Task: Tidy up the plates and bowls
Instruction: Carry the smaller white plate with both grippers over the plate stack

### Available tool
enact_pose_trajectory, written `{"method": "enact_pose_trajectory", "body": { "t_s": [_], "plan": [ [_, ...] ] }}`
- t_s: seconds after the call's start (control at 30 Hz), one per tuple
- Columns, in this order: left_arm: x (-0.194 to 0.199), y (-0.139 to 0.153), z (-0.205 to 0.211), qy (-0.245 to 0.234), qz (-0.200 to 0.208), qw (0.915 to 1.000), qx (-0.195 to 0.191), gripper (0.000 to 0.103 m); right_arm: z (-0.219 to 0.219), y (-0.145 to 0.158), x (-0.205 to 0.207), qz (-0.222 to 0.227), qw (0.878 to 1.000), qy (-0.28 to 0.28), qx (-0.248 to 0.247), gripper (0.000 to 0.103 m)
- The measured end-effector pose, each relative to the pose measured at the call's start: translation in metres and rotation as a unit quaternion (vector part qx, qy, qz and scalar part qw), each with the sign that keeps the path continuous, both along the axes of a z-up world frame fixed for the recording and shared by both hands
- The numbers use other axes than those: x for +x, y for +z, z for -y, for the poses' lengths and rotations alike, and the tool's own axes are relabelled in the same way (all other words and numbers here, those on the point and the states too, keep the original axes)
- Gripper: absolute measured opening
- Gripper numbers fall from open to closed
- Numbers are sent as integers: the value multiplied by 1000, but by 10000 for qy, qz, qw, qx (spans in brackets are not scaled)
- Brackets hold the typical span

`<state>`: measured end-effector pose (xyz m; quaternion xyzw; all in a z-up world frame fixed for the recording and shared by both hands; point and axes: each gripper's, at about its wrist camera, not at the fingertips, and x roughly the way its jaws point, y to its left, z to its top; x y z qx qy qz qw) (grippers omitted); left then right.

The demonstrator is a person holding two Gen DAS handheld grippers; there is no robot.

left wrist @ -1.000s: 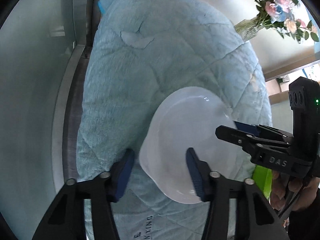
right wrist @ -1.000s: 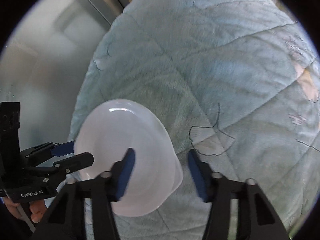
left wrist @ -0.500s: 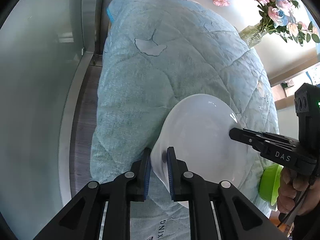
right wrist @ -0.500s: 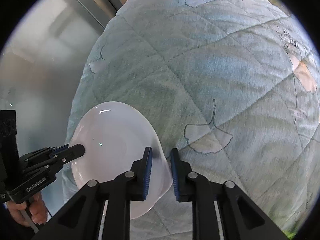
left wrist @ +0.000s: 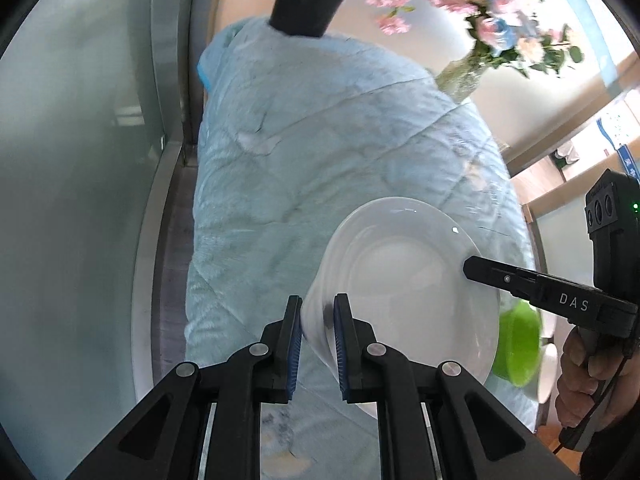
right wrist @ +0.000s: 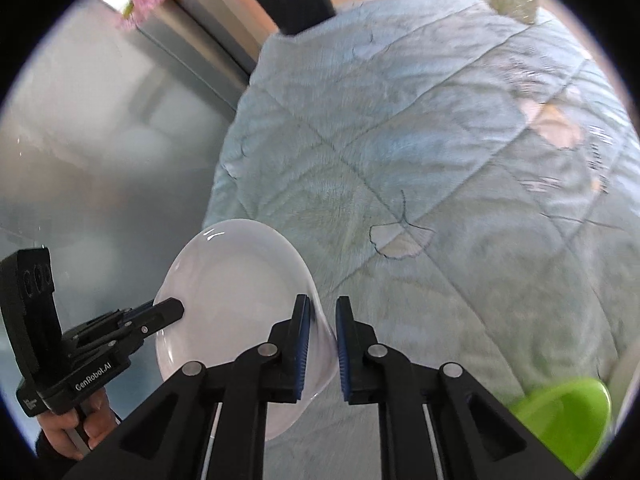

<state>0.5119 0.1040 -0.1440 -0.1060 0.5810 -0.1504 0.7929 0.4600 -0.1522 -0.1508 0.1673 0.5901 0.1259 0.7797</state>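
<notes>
Your left wrist camera looked forward along its two black fingers, close on the near-left rim of the glossy white ceramic bowl (left wrist: 404,288), facing across the pale blue quilted blanket (left wrist: 320,140) toward the black flower pot (left wrist: 306,10). Your right wrist camera sat equally close at the bowl's (right wrist: 232,300) opposite rim, facing across the same blanket (right wrist: 460,152). Both views shared the bowl, blanket, pot (right wrist: 294,0) and lime green plastic bowl (left wrist: 516,344) (right wrist: 564,416). Each view caught the opposite gripper at its edge.
</notes>
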Motion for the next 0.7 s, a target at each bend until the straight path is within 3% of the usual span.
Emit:
{"method": "enact_pose_trajectory", "body": {
  "t_s": [0.27, 0.5, 0.7],
  "plan": [
    [-61, 109, 35, -98, 478, 9987, 167, 12, 20, 85, -55, 450, 9987, -254, 17, 12],
    [-127, 194, 68, -274, 832, 9959, 226, 12, 42, 153, -126, 899, 9947, -503, 70, 11],
    [-187, 228, 92, -472, 930, 9942, 249, 12, 62, 176, -190, 1030, 9925, -643, 127, 11]
  ]
}}
